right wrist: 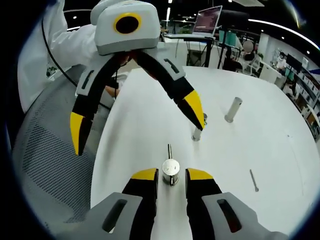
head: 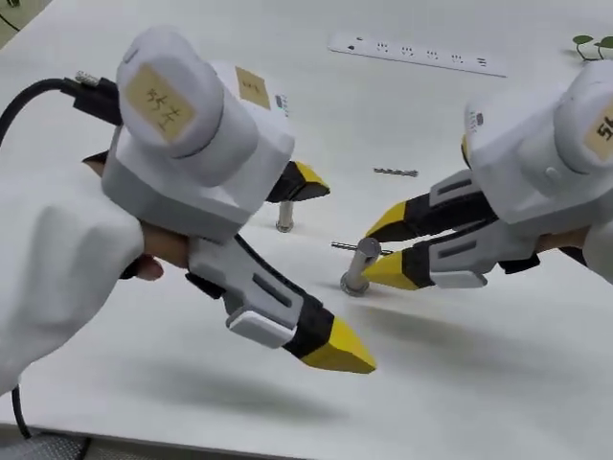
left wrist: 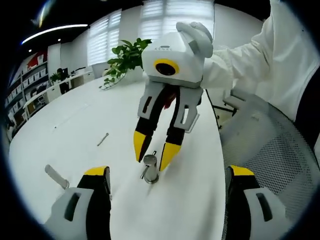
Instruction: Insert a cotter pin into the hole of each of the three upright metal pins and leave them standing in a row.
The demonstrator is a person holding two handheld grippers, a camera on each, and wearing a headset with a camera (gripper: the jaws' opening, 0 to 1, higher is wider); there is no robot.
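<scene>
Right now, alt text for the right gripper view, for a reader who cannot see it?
Yellow-tipped jaws of the right gripper flank a silver metal pin standing on a white table, a thin cotter pin through it. Above hangs the left gripper, wide open; two more silver pins stand beyond.

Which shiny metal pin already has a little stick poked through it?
The metal pin between the right tongs: a thin cotter pin sticks out of its top. The other two pins look bare.

On worktop (head: 460,383), pin (head: 356,276) between right gripper's (head: 369,257) jaws, another pin (head: 284,221) just behind, to left. Farther back, loose cotter pin (head: 396,172), then power strip (head: 417,53).
</scene>
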